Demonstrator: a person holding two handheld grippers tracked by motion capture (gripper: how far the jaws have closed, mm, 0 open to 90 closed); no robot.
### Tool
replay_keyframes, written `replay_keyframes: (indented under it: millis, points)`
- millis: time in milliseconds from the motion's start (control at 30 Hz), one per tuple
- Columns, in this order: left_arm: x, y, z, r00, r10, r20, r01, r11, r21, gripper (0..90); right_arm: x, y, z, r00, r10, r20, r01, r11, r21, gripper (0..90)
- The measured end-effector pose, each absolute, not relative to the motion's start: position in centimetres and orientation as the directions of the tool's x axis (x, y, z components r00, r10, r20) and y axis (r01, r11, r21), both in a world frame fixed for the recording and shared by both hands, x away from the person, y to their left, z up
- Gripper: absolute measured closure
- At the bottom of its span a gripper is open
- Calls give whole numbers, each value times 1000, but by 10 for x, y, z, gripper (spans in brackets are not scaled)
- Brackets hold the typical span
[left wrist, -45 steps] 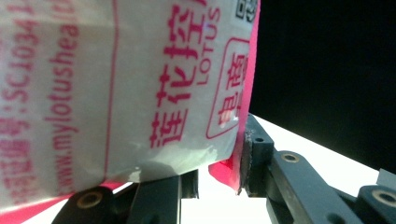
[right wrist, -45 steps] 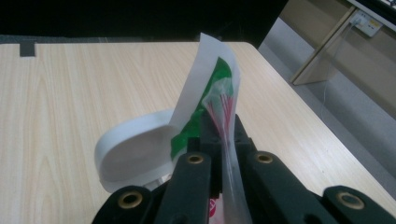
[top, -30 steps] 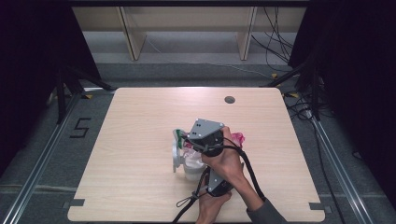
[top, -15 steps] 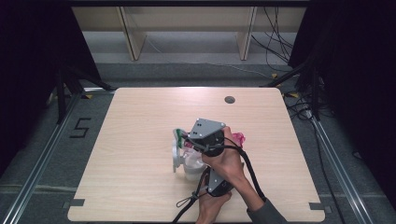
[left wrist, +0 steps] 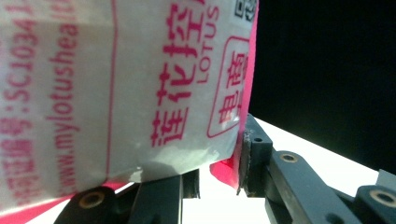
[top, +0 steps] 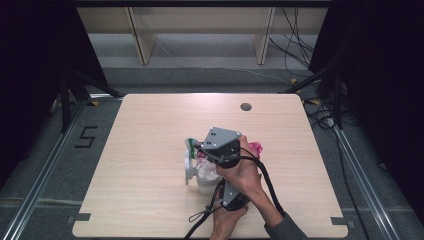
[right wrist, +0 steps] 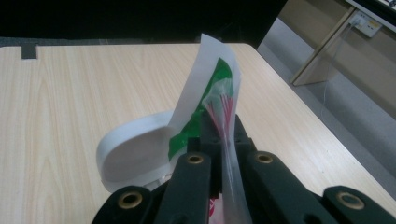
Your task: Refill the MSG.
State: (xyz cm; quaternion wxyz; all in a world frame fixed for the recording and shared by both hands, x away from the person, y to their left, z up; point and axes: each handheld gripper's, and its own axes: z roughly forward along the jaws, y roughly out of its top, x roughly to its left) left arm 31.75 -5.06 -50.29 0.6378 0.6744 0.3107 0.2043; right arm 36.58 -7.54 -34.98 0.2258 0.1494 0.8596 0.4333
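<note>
In the left gripper view a white packet with pink print point(left wrist: 140, 84) sits between the two black jaws of my left gripper point(left wrist: 217, 156). Its pink edge presses on the right pad. My right gripper point(right wrist: 219, 126) is shut on a thin clear film with a green and white strip point(right wrist: 212, 84), which stands up from the jaws. In the high view the right gripper point(top: 201, 150), with its grey plate, lies over the packet point(top: 256, 148) at the table's middle. The left gripper's body point(top: 232, 196) lies below it, under the right hand.
A white round tub point(top: 205, 182) with its lid point(top: 189, 167) stands at the left of the grippers; the lid point(right wrist: 135, 149) is also in the right gripper view. A dark round hole point(top: 245, 106) marks the table's far side. Shelving and cables lie beyond the table.
</note>
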Motion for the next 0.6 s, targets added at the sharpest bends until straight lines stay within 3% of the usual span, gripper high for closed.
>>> replay_keyframes:
  millis: [600]
  points:
    - [318, -49, -504, 738, 666, -112, 165, -17, 986, 730, 367, -74, -353, -853, 451, -262, 64, 590, 805, 899]
